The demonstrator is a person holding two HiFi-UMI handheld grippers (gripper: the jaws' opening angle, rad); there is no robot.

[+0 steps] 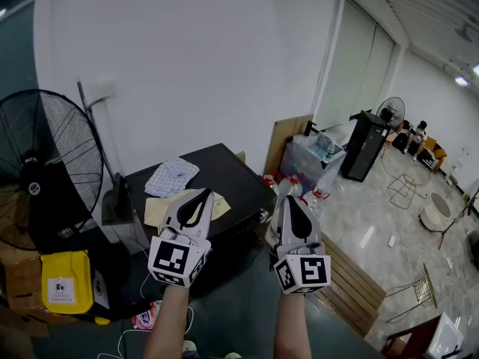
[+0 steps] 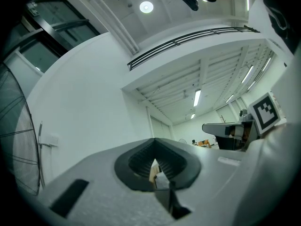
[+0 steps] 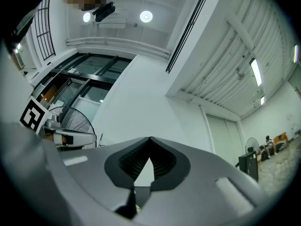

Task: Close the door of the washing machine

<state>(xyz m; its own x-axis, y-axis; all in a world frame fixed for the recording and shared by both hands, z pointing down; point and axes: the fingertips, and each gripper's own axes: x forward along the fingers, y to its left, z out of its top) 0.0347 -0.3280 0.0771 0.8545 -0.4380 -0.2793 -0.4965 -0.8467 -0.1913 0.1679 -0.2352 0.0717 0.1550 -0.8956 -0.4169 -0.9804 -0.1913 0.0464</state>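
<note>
"White wall (image 1: 187, 66) fills most of my head view. A black pedestal fan (image 1: 45, 170) stands at its left end."

"Where is the washing machine?"

"I note a black box-shaped unit (image 1: 224, 182) against that wall, straight ahead of both grippers, and I take it for the washing machine. Only its top and one dark side show. I cannot make out the door from this angle."

"State of the grippers?"

"My left gripper (image 1: 205, 194) and right gripper (image 1: 291, 200) are held side by side, apart from each other, tips raised toward the unit. Neither touches it. In each gripper view the jaw tips meet, closed, with nothing caught between them."

"Smaller items?"

"I record a yellow container (image 1: 66, 283) on the floor below the fan. On the unit's top lies a checked cloth (image 1: 172, 176), and just in front of it a beige cloth (image 1: 153, 209), partly covered in my view by the left gripper."
</note>
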